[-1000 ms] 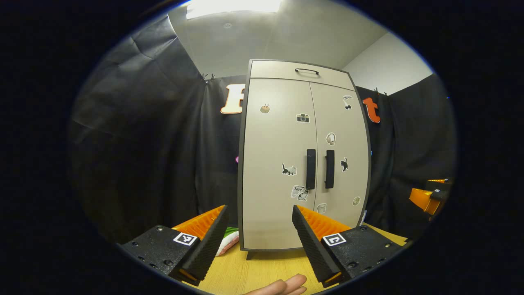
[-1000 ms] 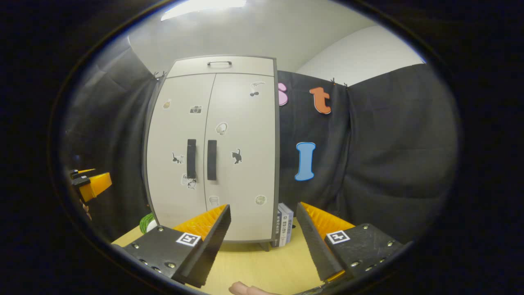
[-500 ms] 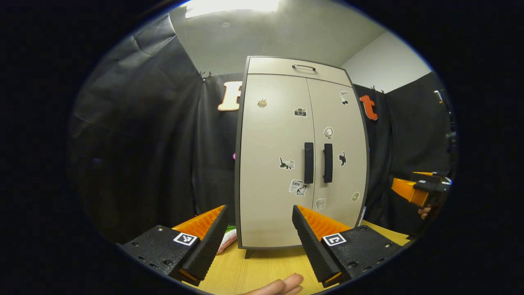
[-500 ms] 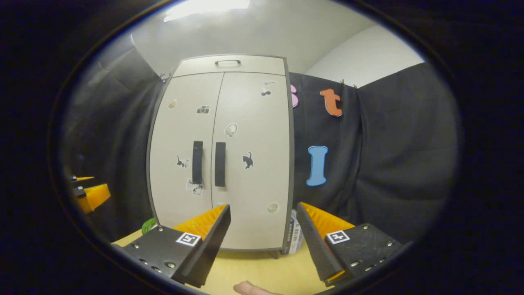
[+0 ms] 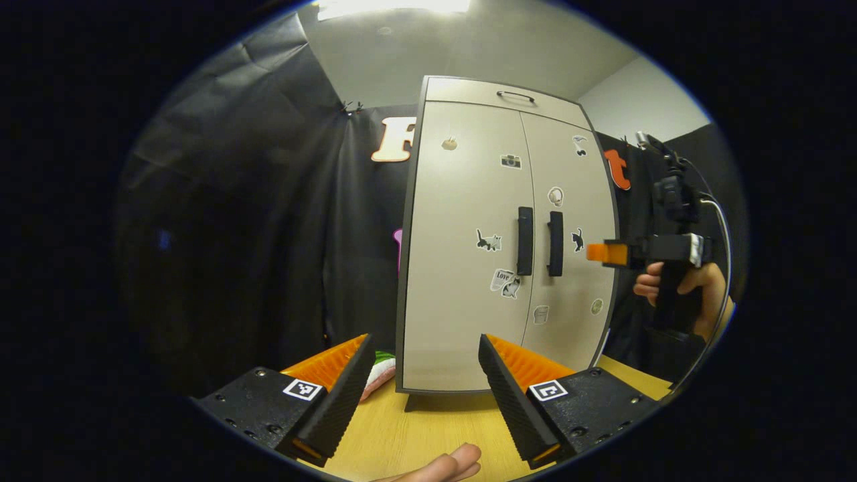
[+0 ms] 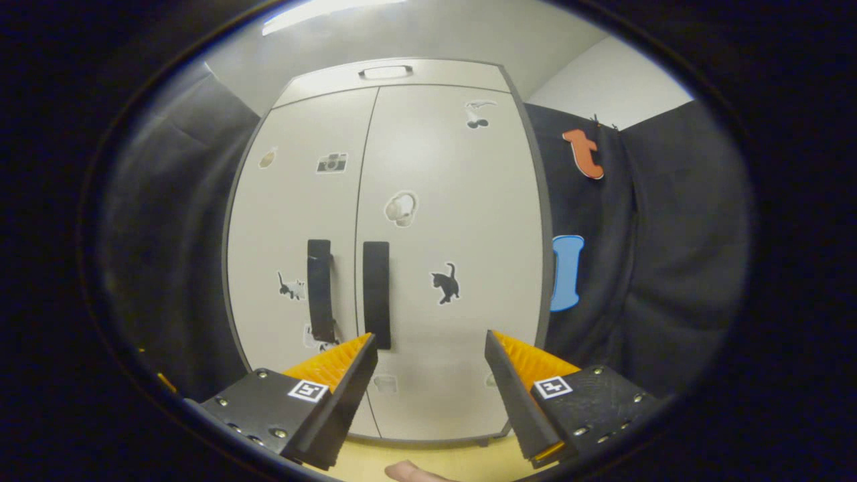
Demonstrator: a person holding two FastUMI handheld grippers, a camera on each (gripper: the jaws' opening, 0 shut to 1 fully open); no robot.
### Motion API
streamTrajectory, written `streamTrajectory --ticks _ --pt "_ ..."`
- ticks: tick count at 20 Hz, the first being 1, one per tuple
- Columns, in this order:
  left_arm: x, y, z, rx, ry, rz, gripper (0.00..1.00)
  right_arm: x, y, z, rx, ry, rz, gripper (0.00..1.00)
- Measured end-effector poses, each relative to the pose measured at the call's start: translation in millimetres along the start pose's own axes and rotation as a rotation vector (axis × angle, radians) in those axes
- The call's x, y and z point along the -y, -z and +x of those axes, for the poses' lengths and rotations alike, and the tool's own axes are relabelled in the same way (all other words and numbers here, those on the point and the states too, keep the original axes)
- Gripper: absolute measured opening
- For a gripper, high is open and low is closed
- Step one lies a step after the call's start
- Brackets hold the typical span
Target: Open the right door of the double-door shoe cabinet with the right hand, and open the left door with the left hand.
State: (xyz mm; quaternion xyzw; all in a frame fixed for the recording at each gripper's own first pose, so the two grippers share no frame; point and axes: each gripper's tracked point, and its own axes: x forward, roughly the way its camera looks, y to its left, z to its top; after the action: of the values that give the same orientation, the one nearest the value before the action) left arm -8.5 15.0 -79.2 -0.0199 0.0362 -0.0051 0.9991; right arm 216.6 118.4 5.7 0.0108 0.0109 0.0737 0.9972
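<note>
A beige double-door shoe cabinet [image 5: 469,281] [image 6: 428,167] stands on a wooden table, both doors shut, with small stickers on them. Two black vertical handles sit side by side at the centre seam: the left door handle [image 5: 525,240] [image 6: 319,289] and the right door handle [image 5: 555,243] [image 6: 377,293]. My left gripper [image 5: 426,365] is open, low in front of the cabinet's lower left, well short of it. My right gripper [image 6: 432,365] is open, close to the right door, just below and right of its handle. In the left gripper view the right gripper [image 5: 612,253] is held by a hand [image 5: 676,284] beside the right door.
The wooden table [image 5: 428,428] runs under the cabinet. A green and white object [image 5: 377,375] lies left of the cabinet's foot. Black cloth walls close in behind and on both sides. A fingertip [image 5: 455,463] shows at the bottom edge.
My right gripper has moved forward and up toward the right door, so the cabinet looms much larger in its view. My left gripper has shifted slightly; both stay open and both doors stay shut.
</note>
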Motion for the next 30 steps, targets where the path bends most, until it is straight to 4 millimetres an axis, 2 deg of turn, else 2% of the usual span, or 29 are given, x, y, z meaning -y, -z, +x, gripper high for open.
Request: streamTrajectory --ticks 1,2,5,8,9,10,11,12,13,14,15,16,17,18,19,21,26,30 --pt "-1.2 9.6 -3.2 -0.016 0.002 -0.008 0.93 -5.9 -2.2 12.5 -0.003 -0.002 0.000 0.96" --pt "-1.2 17.3 -6.6 -0.030 0.010 -0.009 0.96 -15.6 -2.4 23.2 -0.008 -0.019 0.002 0.96" --pt "-1.2 31.8 -9.0 -0.054 0.032 0.014 0.96 -36.2 -6.1 49.0 -0.016 -0.052 0.030 0.96" --pt "-8.3 36.4 -11.0 -0.058 0.030 0.031 0.96 -52.8 -11.3 64.1 0.012 -0.069 -0.024 0.95" --pt "-10.5 36.9 -10.3 -0.059 0.027 0.025 1.00 -52.5 -10.0 69.4 0.009 -0.049 -0.053 0.93" --pt "-12.2 37.8 -9.4 -0.059 0.024 0.025 0.96 -57.1 -4.9 73.9 -0.002 -0.051 -0.061 0.89" --pt "-14.0 37.7 -7.5 -0.059 0.019 0.026 0.96 -58.9 -4.5 76.9 -0.006 -0.047 -0.056 0.80" --pt "-15.5 38.6 -6.2 -0.063 0.015 0.027 0.96 -58.6 -2.9 81.9 0.001 -0.027 -0.023 0.77" --pt "-15.6 38.9 -5.6 -0.066 0.014 0.027 0.96 -56.7 -3.6 84.4 0.000 -0.008 0.020 0.54" --pt "-13.7 40.2 -4.5 -0.074 0.018 0.031 0.96 -56.4 -2.9 86.1 -0.004 0.004 0.056 0.39" --pt "-12.8 41.4 -4.0 -0.083 0.018 0.040 0.96 -55.4 -3.0 87.9 -0.006 0.010 0.073 0.34" --pt "-14.1 41.4 -3.5 -0.086 0.011 0.047 0.96 -56.8 -2.0 87.7 -0.014 0.013 0.065 0.34" --pt "-14.2 40.3 -3.1 -0.087 0.005 0.049 0.96 -55.4 -4.0 87.4 -0.006 0.009 0.048 0.24" --pt "-13.5 40.7 -3.9 -0.091 0.002 0.045 0.96 -55.8 -0.3 87.1 -0.022 0.001 0.068 0.24" --pt "-11.7 40.4 -3.1 -0.094 0.000 0.040 0.96 -56.2 -0.9 84.0 -0.028 -0.015 0.095 0.14" --pt "-9.4 41.0 -2.1 -0.094 -0.003 0.034 0.96 -53.7 -3.4 76.9 -0.026 -0.054 0.071 0.14" --pt "-2.5 40.5 -3.3 -0.100 -0.012 0.029 0.96 -42.5 -6.6 38.7 -0.044 -0.173 0.077 0.13" --pt "11.6 34.9 -7.6 -0.088 0.016 0.035 0.97 -24.1 -9.5 8.0 -0.056 -0.238 0.079 0.13"
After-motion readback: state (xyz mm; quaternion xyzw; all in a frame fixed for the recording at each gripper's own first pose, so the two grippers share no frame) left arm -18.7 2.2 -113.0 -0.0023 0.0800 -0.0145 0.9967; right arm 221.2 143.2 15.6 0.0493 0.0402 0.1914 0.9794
